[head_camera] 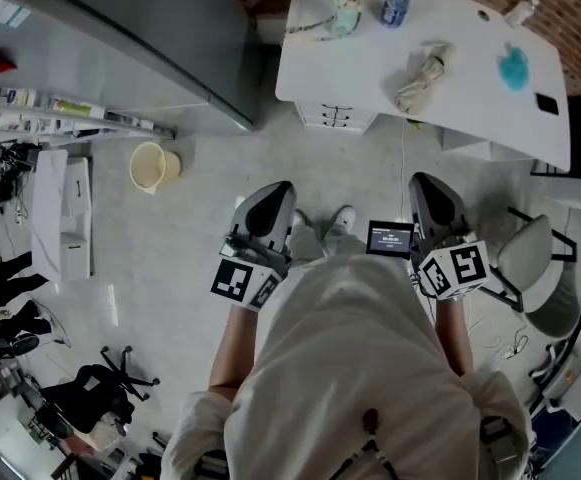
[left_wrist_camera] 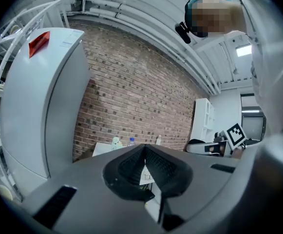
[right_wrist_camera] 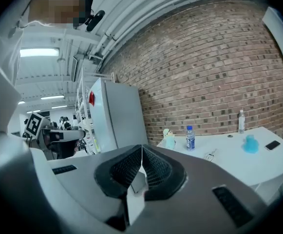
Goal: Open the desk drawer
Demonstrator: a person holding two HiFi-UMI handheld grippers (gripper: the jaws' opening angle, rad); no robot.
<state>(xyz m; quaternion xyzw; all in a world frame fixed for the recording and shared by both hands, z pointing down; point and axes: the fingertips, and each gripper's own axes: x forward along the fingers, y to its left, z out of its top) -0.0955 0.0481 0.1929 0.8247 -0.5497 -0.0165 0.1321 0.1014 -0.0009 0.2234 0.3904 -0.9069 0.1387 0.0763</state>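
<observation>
Nothing of the task is done yet: the drawer looks shut under the near edge of the white tabletop. It is well apart from the left tongs and the right tongs, both pinched together on nothing. The floor ahead gives open room to approach, between the grey fridge and bucket on the left and the chair on the right.

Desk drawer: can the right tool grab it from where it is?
Probably not yet. The right tool, shut, sits a stretch of floor away from the desk drawer. Nothing blocks the way; stepping closer should do.
</observation>
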